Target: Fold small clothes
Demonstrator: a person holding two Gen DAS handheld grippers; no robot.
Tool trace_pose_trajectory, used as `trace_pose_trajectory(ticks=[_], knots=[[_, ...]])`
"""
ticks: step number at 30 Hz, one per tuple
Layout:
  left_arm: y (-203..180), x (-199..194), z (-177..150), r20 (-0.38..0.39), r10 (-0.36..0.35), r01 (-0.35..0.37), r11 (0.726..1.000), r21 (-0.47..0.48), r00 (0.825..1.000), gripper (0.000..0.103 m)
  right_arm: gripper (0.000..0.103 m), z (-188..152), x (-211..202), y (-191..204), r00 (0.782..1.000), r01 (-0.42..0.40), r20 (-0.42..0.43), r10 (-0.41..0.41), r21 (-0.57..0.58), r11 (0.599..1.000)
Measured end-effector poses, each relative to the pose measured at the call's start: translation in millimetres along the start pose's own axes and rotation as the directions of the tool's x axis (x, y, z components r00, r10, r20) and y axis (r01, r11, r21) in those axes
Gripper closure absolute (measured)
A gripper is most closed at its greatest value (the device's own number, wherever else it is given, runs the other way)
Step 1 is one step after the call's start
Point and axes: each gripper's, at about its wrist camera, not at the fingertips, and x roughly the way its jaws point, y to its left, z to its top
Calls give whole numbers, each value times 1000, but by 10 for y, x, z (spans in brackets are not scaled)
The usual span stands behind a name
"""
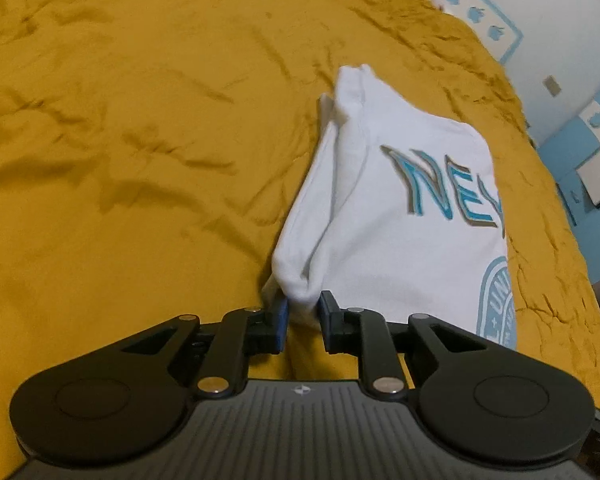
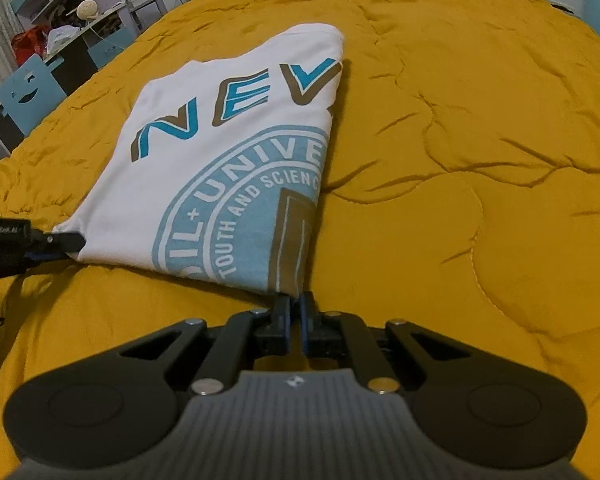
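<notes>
Lying folded to a narrow panel on the yellow quilted bed (image 2: 480, 152), a white printed T-shirt (image 2: 220, 168) is gripped at both near corners by two handheld grippers, its far end towards the middle of the bed and its near hem towards the bed's near edge.

The risk from here sits on the left. The left gripper (image 1: 303, 312) has its fingers (image 1: 281, 316) spread a little, with the bunched, layered corner of the shirt between them; the cloth seems to brush the pads, but it appears loosely caught rather than pinched, and that corner could slip out and spill the tucked-in sleeve layers if the shirt is lifted or pulled now. A tug from one side only would likely skew the fold and drag the shirt across the rumpled quilt.

The right gripper (image 2: 295, 312) has its fingers pressed together on the shirt's near right corner, pinching the thin printed edge. That grip looks firm, though it holds only the very tip of the fabric, so a sharp pull might free it.
</notes>
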Motion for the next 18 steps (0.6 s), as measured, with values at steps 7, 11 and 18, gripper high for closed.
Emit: trace_pose_trajectory(ticks=[7,11,18], knots=[[-25,-277,-34,27,67,-68,997,33,997,80,103,-79,-164,-63,1000,2,5,-3,36,999],[-157,-514,-22,117,74,-83,994,71,990,78,103,-88,-337,-96,999,-16,30,15,55,998],[-337,-571,124,179,18,-39,992,118,984,63,92,-32,-554,-149,995,-47,93,40,75,996]])
